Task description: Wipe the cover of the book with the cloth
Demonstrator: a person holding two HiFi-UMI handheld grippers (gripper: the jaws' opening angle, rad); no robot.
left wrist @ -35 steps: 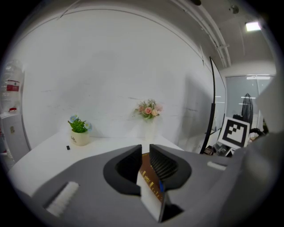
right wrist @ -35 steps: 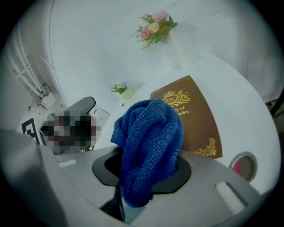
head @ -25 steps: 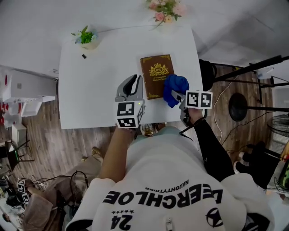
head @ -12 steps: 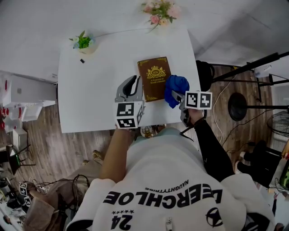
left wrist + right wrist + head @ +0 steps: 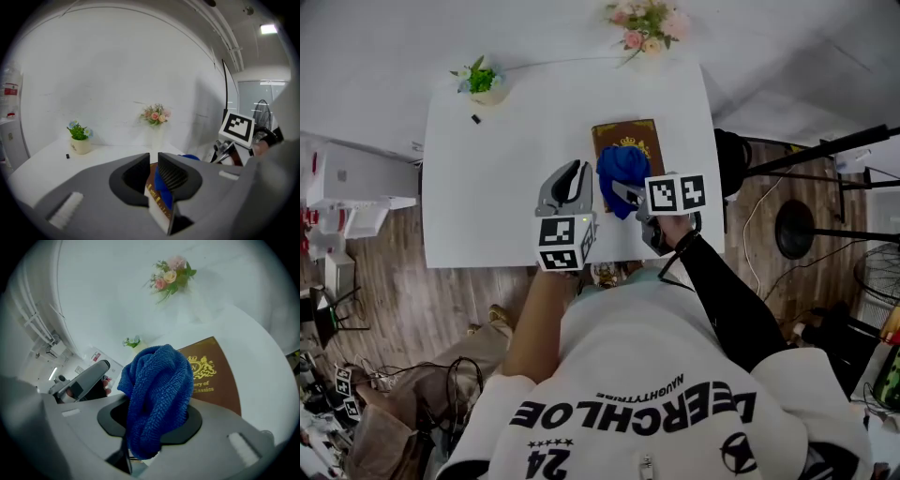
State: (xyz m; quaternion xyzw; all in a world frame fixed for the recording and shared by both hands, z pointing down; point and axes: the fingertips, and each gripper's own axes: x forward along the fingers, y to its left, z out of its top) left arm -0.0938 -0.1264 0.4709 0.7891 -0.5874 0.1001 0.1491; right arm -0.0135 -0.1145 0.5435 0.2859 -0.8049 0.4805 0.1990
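A brown book [image 5: 641,133] with gold print lies flat on the white table [image 5: 487,187]. My right gripper [image 5: 624,192] is shut on a bunched blue cloth [image 5: 619,169], which hangs over the near half of the cover. In the right gripper view the cloth [image 5: 157,390] fills the jaws, with the book [image 5: 213,378] behind it. My left gripper [image 5: 577,176] sits at the book's left edge, its jaws closed to a narrow slit. In the left gripper view the book's near corner [image 5: 158,206] and the cloth [image 5: 164,185] show through that slit.
A small potted plant [image 5: 483,80] and a tiny black item [image 5: 474,117] stand at the far left of the table, and a vase of pink flowers [image 5: 645,23] at the far edge. Black stands [image 5: 797,225] are on the wood floor to the right.
My right gripper has carried the blue cloth leftward, from beside the book's right edge onto its cover. The left gripper has stayed at the book's left edge.
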